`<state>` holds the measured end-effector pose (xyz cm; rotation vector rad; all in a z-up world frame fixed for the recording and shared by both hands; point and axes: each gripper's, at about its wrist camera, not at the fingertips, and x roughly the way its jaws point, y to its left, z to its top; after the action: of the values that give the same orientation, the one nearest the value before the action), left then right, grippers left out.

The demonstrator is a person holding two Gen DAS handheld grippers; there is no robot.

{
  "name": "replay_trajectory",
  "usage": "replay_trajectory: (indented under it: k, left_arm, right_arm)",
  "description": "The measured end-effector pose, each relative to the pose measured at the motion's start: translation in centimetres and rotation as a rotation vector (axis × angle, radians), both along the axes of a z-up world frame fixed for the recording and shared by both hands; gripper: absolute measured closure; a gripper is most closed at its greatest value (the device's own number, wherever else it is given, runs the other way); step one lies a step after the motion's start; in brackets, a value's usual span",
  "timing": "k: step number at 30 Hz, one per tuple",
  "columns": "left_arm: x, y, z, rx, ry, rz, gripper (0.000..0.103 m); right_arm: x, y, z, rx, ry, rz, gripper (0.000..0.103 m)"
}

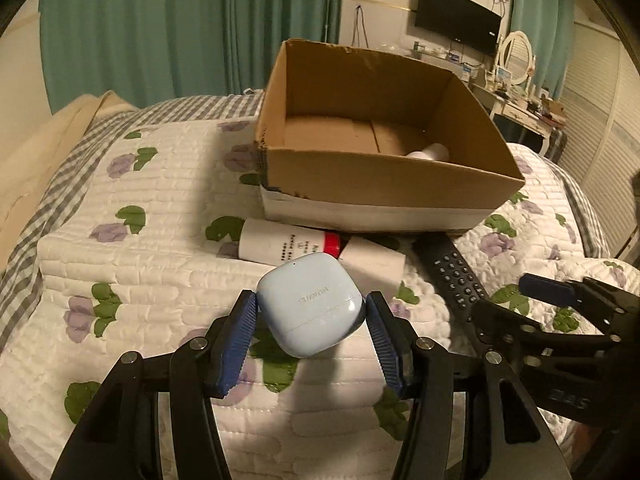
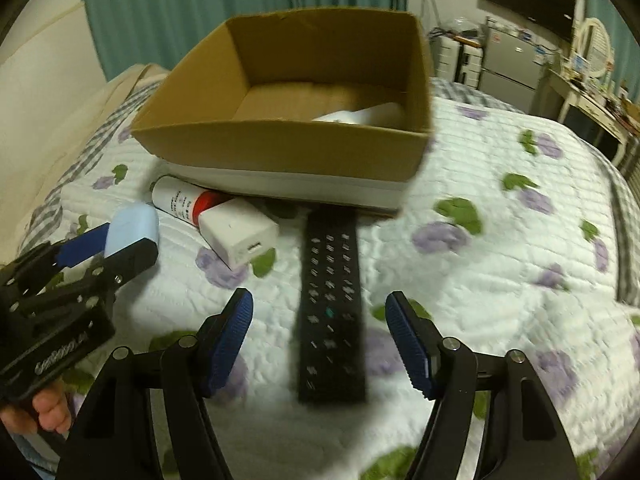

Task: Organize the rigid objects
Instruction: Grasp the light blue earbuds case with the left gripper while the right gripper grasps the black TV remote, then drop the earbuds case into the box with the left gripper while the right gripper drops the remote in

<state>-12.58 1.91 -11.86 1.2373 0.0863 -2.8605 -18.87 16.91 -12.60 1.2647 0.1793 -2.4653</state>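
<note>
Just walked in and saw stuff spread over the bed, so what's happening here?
A person with a gripper in each hand is sorting small items into the open brown cardboard box on the quilted floral bedspread. The left gripper is shut on a pale blue rounded earbud case. The right gripper is open, its fingers either side of the black remote control. A white tube with a red band and a white charger block wait beside the box.

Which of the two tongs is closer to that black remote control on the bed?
Right. The right tongs hang open astride the remote; the left tongs, off to its left, grip the blue earbud case.
</note>
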Motion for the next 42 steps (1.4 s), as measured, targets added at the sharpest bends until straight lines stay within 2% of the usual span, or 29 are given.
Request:
replay_trajectory:
  k: [2, 6, 11, 15, 16, 18, 19, 26, 33, 37, 42]
  left_arm:
    - [-0.1, 0.1, -0.1, -0.008, 0.002, 0.005, 0.047]
    - [-0.2, -0.1, -0.2, -0.012, 0.005, 0.01, 0.047]
    - [-0.4, -0.2, -0.4, -0.008, -0.002, 0.004, 0.047]
    - [-0.4, -0.2, -0.4, -0.006, -0.001, -0.001, 0.047]
    - [-0.4, -0.2, -0.4, -0.006, -0.001, -0.002, 0.047]
    - [-0.2, -0.1, -0.3, -0.007, 0.003, -0.004, 0.047]
    - [0.0, -0.1, -0.1, -0.008, 0.007, -0.006, 0.047]
    - [1.8, 0.2, 2.2, -0.037, 0.052, -0.019, 0.047]
    - [3.0, 0.0, 6.8, -0.01, 0.124, -0.039, 0.047]
    - [2.4, 0.5, 10.3, -0.011, 0.183, -0.068, 0.047]
    - [-0.6, 1.1, 13.5, -0.074, 0.249, -0.092, 0.047]
  right_arm:
    - [-0.9, -1.1, -0.8, 0.025, -0.016, 0.019, 0.043]
    - [-2.3, -2.6, -2.1, 0.067, -0.034, 0.031, 0.044]
    - [-3.1, -3.1, -3.3, 0.158, -0.008, -0.001, 0.044]
    - [-3.6, -2.7, -4.3, 0.138, -0.048, -0.004, 0.045]
    - [-3.7, -2.5, -4.6, 0.119, -0.064, -0.005, 0.047]
    - [-3.6, -2.0, -4.4, 0.094, -0.061, -0.02, 0.062]
    - [-3.3, -1.8, -4.2, 0.09, -0.052, -0.022, 0.061]
    - [1.7, -1.0, -0.2, 0.047, 0.044, -0.002, 0.062]
    - [4.5, -2.4, 5.2, 0.01, 0.14, 0.039, 0.063]
    - [4.3, -2.5, 9.6, -0.015, 0.219, 0.051, 0.063]
    - [1.2, -2.4, 13.8, -0.044, 0.29, 0.048, 0.063]
